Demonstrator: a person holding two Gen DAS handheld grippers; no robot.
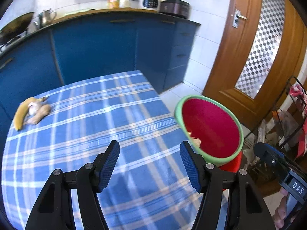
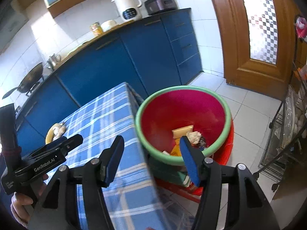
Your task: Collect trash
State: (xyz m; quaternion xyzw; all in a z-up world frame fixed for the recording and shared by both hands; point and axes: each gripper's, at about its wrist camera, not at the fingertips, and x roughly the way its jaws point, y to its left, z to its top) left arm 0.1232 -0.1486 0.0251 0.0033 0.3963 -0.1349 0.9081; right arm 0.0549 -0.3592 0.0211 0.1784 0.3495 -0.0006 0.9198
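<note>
While both tools hang above the blue plaid tablecloth [image 1: 107,115], neither holds anything: the left gripper [image 1: 149,163] has its blue pads apart over bare cloth near the table's right edge, and the right gripper [image 2: 151,157] stands with its jaws spread too, nothing between them, straddling that same edge with one finger over the cloth and the other over the bin. The red bin with a green rim [image 2: 228,115] sits on the floor just beside the table; a tan card [image 2: 182,131], a crumpled wad [image 2: 193,136] and other scraps (too small to name) lie at its bottom. At the cloth's far left corner rest a banana [image 1: 20,115] and pale peelings [image 1: 38,113], touching each other.
</note>
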